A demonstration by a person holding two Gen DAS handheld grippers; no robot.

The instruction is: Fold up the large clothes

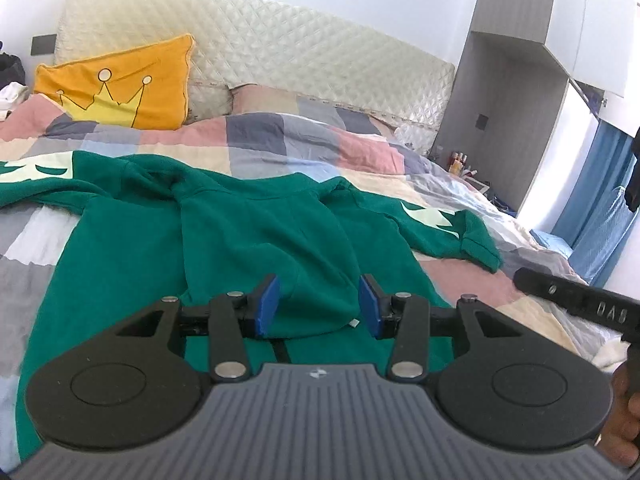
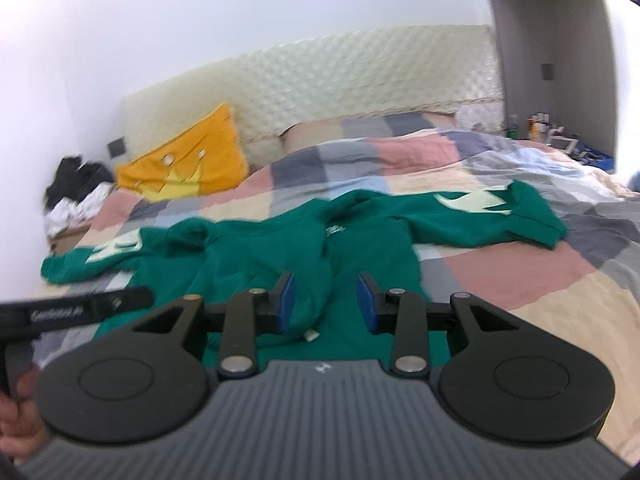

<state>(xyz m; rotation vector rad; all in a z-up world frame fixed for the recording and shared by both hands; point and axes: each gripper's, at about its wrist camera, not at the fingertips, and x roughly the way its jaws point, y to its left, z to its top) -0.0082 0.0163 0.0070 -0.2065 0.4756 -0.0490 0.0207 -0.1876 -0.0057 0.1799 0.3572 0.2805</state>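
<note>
Two claws hover with blue pads spread, pinching nothing: the left claw [image 1: 319, 306] and right claw [image 2: 326, 303] both sit above the green sweatshirt [image 1: 248, 236], spread flat on the checked quilt [image 1: 280, 140] ahead. Bare quilt flanks its sleeves. Beyond, an orange crown pillow [image 1: 120, 84] leans against the headboard [image 1: 280, 40].

The sweatshirt [image 1: 248, 232] is deep green, with pale mint-white jagged graphics on both sleeves. Beneath it the duvet [image 1: 280, 140] is a patchwork of pink, grey, slate blue, cream and light blue squares. The pillow [image 1: 120, 84] is orange with a yellow crown outlined in black. The headboard [image 1: 280, 36] is cream, quilted in diamonds. The curtain [image 1: 600, 200] is blue.
</note>
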